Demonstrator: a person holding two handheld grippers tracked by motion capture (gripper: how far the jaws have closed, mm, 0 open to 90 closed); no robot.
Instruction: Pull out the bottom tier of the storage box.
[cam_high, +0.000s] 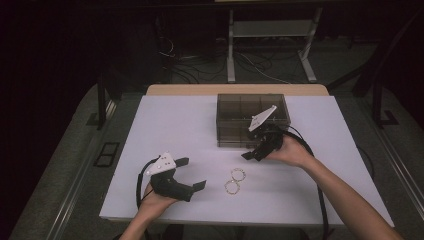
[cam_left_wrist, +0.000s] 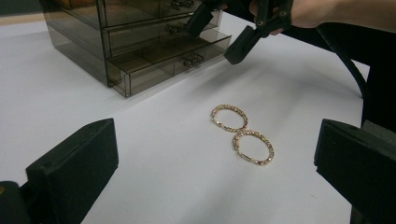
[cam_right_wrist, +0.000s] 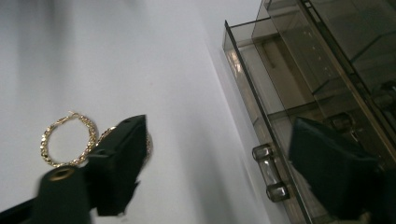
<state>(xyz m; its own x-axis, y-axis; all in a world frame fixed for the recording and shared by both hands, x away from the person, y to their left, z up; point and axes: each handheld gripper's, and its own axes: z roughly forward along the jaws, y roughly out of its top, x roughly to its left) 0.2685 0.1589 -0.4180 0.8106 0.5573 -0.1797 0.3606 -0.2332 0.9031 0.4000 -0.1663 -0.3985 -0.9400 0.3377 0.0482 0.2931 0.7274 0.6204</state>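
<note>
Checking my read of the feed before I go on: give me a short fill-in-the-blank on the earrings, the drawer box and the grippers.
1. The number of gold hoop earrings lying on the white table is ____.
2. The drawer pulled out of the smoky drawer box is the ____ one.
3. The right gripper hovers at that drawer, and its jaws hold ____.
4. The left gripper has its jaws ____.

Missing words: two; bottom; nothing; open

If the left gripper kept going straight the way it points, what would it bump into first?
Probably the two gold hoops, lying straight ahead of the open left gripper, though it might pass just above them.
</note>
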